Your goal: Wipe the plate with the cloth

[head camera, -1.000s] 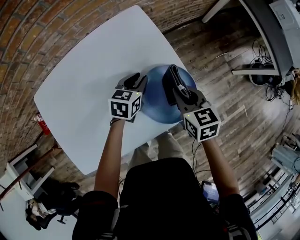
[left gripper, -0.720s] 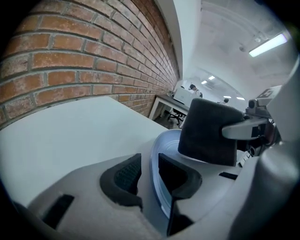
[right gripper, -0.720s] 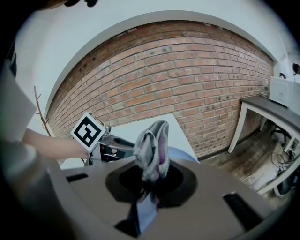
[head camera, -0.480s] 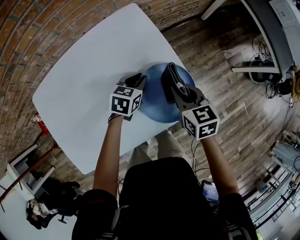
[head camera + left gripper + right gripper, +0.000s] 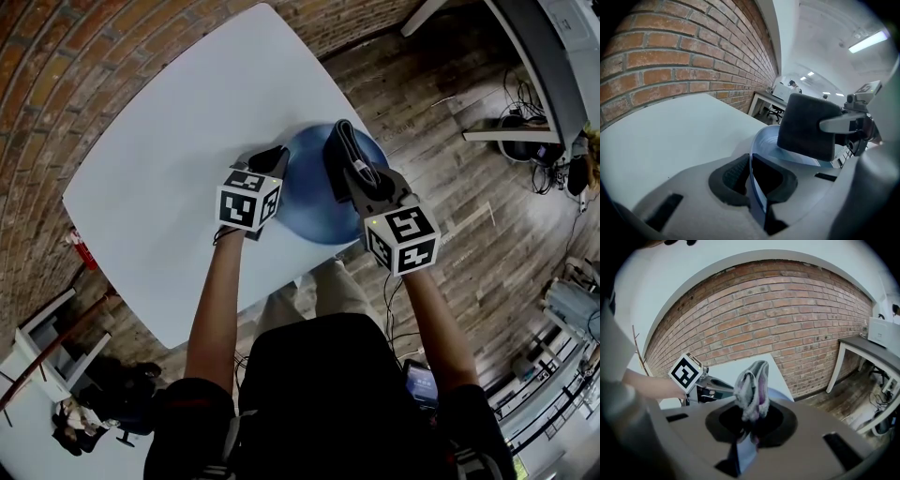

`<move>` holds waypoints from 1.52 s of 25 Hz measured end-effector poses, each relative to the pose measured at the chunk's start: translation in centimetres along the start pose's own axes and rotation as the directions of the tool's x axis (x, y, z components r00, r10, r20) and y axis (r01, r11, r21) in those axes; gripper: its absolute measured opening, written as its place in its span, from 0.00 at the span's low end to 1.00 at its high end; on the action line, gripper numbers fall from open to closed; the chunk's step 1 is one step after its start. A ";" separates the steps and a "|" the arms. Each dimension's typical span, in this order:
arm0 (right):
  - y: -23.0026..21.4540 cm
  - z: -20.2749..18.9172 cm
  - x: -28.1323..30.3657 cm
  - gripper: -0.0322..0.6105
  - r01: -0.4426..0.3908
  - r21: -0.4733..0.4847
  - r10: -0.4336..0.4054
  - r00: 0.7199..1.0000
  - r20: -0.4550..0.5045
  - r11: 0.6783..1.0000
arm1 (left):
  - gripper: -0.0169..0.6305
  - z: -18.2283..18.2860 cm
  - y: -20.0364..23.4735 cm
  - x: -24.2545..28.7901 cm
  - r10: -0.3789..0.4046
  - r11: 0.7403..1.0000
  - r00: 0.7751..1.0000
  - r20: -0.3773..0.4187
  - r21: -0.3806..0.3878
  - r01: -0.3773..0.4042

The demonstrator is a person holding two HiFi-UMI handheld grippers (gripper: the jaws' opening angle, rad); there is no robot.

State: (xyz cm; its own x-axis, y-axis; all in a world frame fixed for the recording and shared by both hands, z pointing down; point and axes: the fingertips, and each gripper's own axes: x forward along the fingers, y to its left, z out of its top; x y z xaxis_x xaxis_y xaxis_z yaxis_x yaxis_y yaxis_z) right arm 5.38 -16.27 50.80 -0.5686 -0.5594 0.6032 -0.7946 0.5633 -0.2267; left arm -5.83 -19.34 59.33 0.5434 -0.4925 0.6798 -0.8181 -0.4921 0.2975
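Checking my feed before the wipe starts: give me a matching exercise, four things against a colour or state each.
1 plate
2 cloth
3 left gripper
4 table

a white
b in the right gripper
c blue
d gripping the plate's rim

Pairs: 1-c, 2-b, 3-d, 4-a. The left gripper's jaws have just been closing on that rim.

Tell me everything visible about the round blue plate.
The round blue plate is smooth and glossy, with a shallow raised rim. It sits at the near edge of the white table, before the person. The left gripper has just been closing its jaws on the plate's left rim, which stands between the pads. The folded grey cloth, clamped in the right gripper, appears to rest on the plate's upper face toward its right side. Whether the plate is lifted cannot be told.
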 end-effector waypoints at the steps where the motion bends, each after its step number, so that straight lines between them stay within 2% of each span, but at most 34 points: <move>1: -0.1 0.2 0.0 0.12 0.005 -0.009 -0.005 1.000 0.002 1.000 | 0.08 0.0 0.0 0.0 0.000 1.000 1.000 0.000 0.005 0.000; 6: -0.9 1.6 -0.3 0.12 0.044 -0.101 -0.043 0.999 0.017 0.994 | 0.08 0.0 -0.1 0.1 0.000 1.000 1.000 -0.015 0.029 0.000; 9: -0.8 2.7 -0.3 0.12 0.065 -0.190 -0.062 0.998 0.023 0.980 | 0.08 0.0 -0.1 0.0 0.003 0.999 1.000 -0.021 0.034 -0.002; 14: -0.2 3.1 0.1 0.12 0.080 -0.388 -0.085 0.996 0.005 0.918 | 0.08 0.0 0.0 0.0 -0.003 1.000 1.000 -0.022 0.028 0.003; 17: 0.2 2.6 0.5 0.12 0.065 -0.459 -0.086 0.996 -0.025 0.886 | 0.08 0.0 -0.1 0.0 -0.006 1.000 1.000 -0.021 0.024 0.007; 22: 1.0 1.6 1.6 0.12 0.029 -0.526 -0.081 0.994 -0.076 0.850 | 0.08 0.0 -0.1 0.0 -0.007 1.000 1.000 -0.021 0.026 0.008; 28: 2.5 0.1 3.0 0.12 -0.042 -0.611 -0.055 0.989 -0.139 0.791 | 0.08 0.0 0.0 0.0 -0.015 1.000 1.000 -0.024 0.023 0.015; 38: 3.5 -1.8 4.8 0.12 -0.133 -0.629 -0.010 0.976 -0.219 0.766 | 0.08 0.1 -0.1 0.0 -0.017 1.000 1.000 -0.020 0.019 0.017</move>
State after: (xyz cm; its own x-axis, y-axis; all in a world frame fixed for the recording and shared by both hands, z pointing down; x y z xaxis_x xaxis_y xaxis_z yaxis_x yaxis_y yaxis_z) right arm 0.30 -15.90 54.26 -0.5002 -0.4185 0.7580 -0.3988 0.8884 0.2273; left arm -5.73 -19.36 59.29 0.5534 -0.4692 0.6882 -0.8048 -0.5141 0.2966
